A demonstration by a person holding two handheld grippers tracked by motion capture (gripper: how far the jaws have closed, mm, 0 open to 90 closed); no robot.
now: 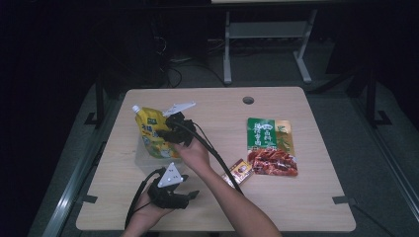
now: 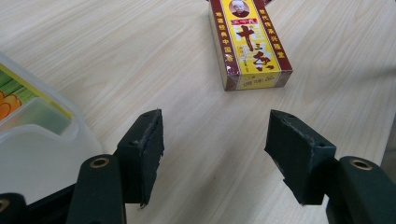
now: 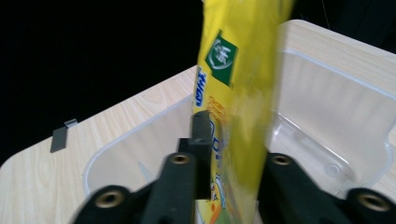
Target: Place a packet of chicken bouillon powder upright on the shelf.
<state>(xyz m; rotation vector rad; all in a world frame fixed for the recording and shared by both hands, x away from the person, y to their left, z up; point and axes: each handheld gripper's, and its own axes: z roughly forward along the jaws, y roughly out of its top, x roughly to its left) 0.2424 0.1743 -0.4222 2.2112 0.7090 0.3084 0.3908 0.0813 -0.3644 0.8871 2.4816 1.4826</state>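
From the high view, the right gripper holds the yellow spout pouch upright over the clear plastic container at the left of the surface; the pouch's lower end is already down inside the walls; the left gripper waits near the front edge; the green-and-red snack packet and the small seasoning box lie out on the surface, well apart from the container, not yet packed.

In the left gripper view, the fingers stand wide with nothing between them, pointed at the seasoning box; the container's corner sits beside them.

In the right gripper view, the pouch hangs between the fingers above the container; the grip looks narrow on it, though whether the fingers press I cannot tell; I'd judge one item almost in, two left.
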